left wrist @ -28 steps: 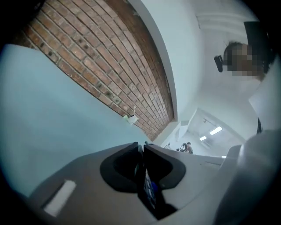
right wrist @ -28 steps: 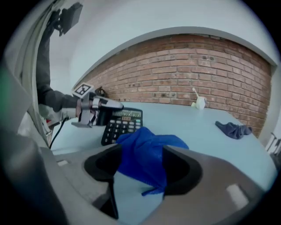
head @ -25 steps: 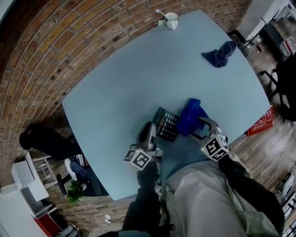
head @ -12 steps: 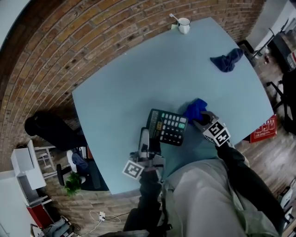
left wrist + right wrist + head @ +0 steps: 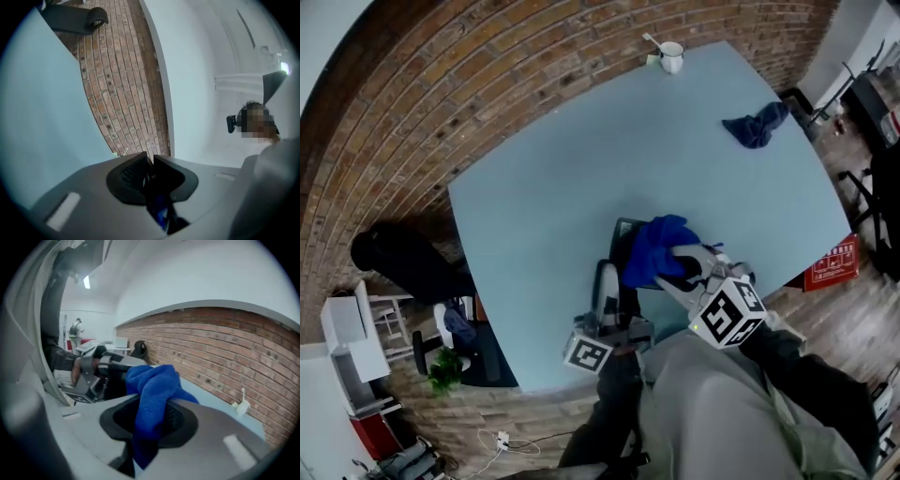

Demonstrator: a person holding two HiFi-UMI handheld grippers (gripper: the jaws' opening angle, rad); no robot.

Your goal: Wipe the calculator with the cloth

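Note:
The dark calculator (image 5: 622, 236) is held up off the light blue table (image 5: 544, 169), and my left gripper (image 5: 607, 277) is shut on its near edge. In the left gripper view the jaws pinch a thin dark edge of the calculator (image 5: 157, 206). A bright blue cloth (image 5: 657, 248) drapes over most of the calculator. My right gripper (image 5: 684, 262) is shut on this cloth. The right gripper view shows the cloth (image 5: 152, 392) bunched between the jaws, with the left gripper (image 5: 101, 365) just beyond it.
A white mug with a spoon (image 5: 672, 54) stands at the table's far edge. A second, darker blue cloth (image 5: 757, 124) lies at the far right. A brick floor surrounds the table. A black chair (image 5: 398, 267) is at the left.
The left gripper has lifted the calculator off the table. The right gripper has shut on the blue cloth and carried it up and left, over the calculator.

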